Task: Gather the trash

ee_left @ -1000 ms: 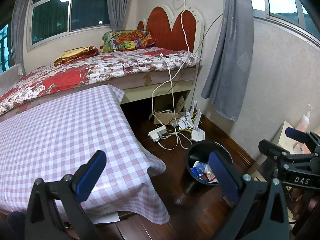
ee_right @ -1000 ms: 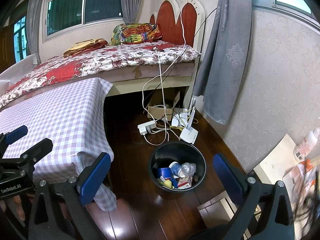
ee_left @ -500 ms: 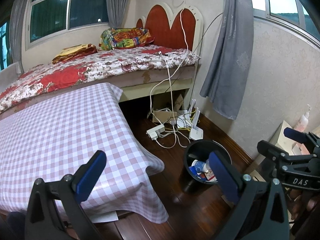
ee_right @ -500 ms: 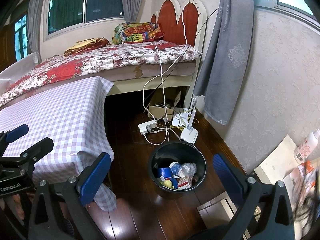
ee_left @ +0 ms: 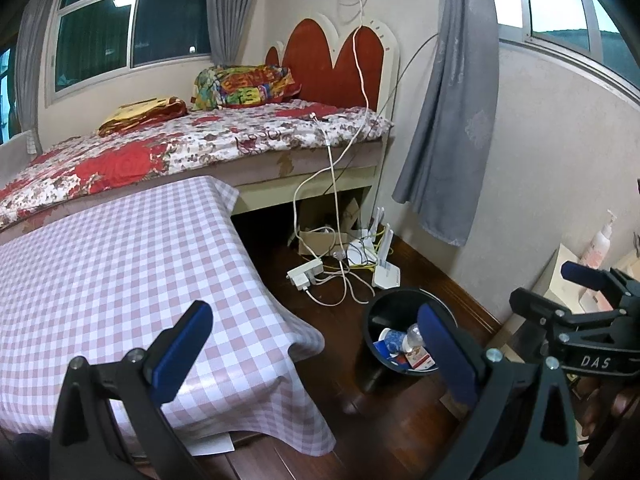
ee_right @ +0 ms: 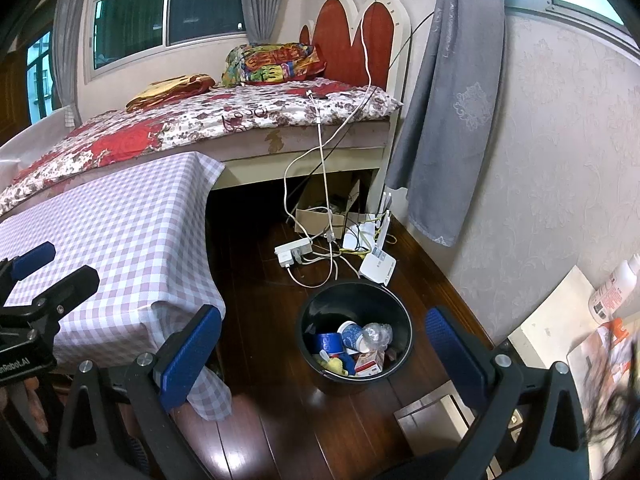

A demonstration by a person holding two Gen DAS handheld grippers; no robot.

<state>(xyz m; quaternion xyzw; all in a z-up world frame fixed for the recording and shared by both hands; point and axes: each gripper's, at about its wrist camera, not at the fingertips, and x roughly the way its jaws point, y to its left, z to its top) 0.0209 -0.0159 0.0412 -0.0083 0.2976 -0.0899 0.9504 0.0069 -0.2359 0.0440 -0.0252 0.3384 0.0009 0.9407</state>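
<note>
- The left gripper (ee_left: 316,354) is held level, facing forward, its two blue-padded fingers (ee_left: 182,350) spread wide with nothing between them.
- The right gripper (ee_right: 324,354) has the same pose: jaws wide apart and empty, blue pads (ee_right: 454,354) angled outward.
- Each shows in the other's camera: the right one at the right edge of the left view, the left one at the left edge of the right view, so they are side by side, apart, at about the same height.
</note>
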